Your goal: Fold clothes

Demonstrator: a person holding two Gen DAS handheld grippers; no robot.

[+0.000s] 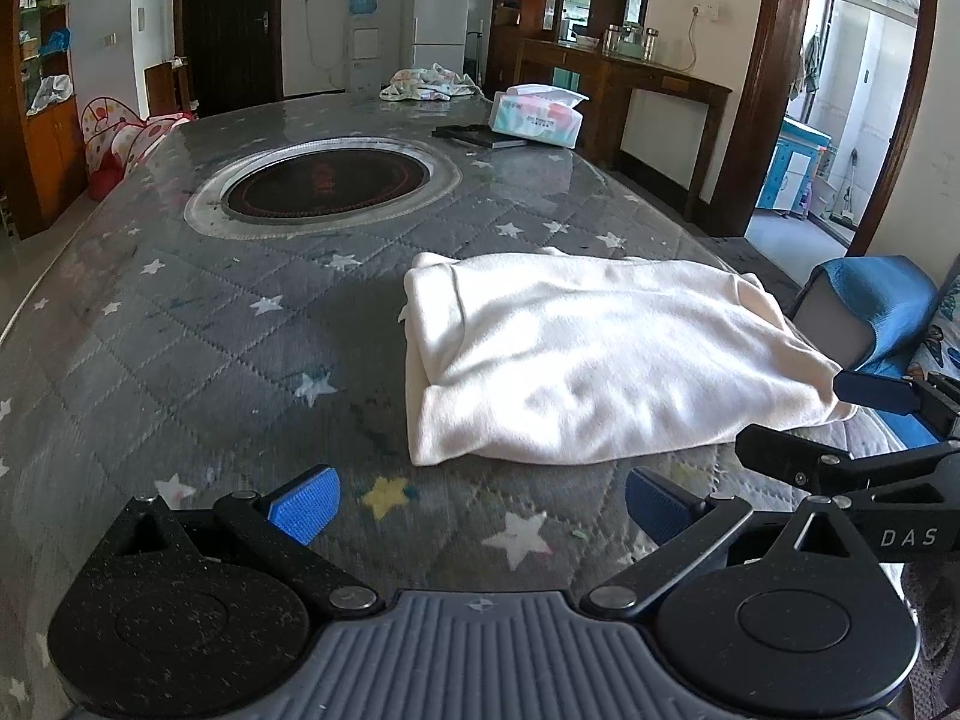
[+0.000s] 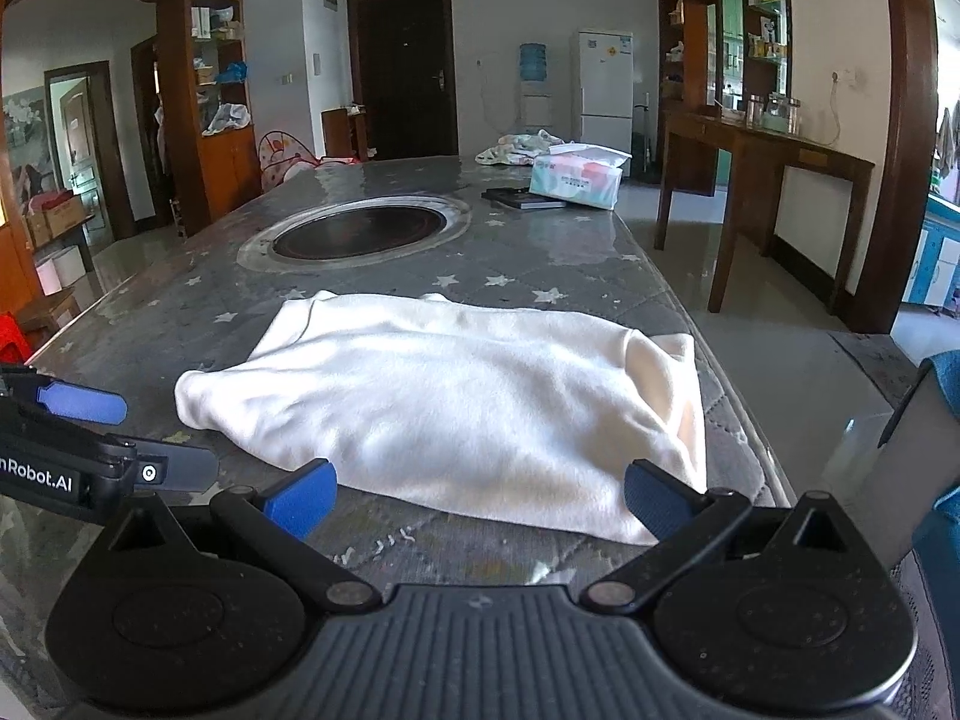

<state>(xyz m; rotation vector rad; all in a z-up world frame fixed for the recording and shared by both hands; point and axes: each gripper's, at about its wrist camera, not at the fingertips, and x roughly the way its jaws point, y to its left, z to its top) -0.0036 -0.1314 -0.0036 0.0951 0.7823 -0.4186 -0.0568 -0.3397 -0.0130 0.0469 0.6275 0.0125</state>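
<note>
A white garment (image 1: 588, 354) lies folded into a thick rectangle on the grey star-patterned table cover (image 1: 180, 324). My left gripper (image 1: 480, 507) is open and empty, just short of the garment's near left corner. My right gripper (image 2: 480, 501) is open and empty, its fingers astride the garment's (image 2: 456, 396) near edge without touching it. The right gripper also shows at the right edge of the left wrist view (image 1: 840, 420). The left gripper shows at the left edge of the right wrist view (image 2: 96, 438).
A round inset cooktop (image 1: 327, 183) sits mid-table. A tissue pack (image 1: 537, 117), a dark flat item (image 1: 477, 135) and a crumpled patterned cloth (image 1: 429, 84) lie at the far end. A blue chair (image 1: 870, 312) stands by the table's right edge.
</note>
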